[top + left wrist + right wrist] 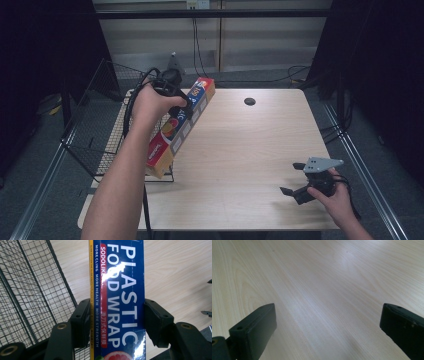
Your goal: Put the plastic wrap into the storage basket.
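The left gripper clamps the wrap box beside the wire basket; the right gripper hangs released above the table.

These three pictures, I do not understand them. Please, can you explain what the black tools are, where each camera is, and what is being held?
There is no robot here. A person holds a hand tool with two black jaws in each hand.

The high view looks down on a wooden table from above. The other two pictures come from small cameras that ride on the tools and look along their jaws.

The left gripper is shut on a long plastic food wrap box; the left gripper view shows its jaws pressing on both sides of the blue box. A wire basket stands at the table's left edge.

The right gripper is open and holds nothing; its view shows bare table between the jaws.
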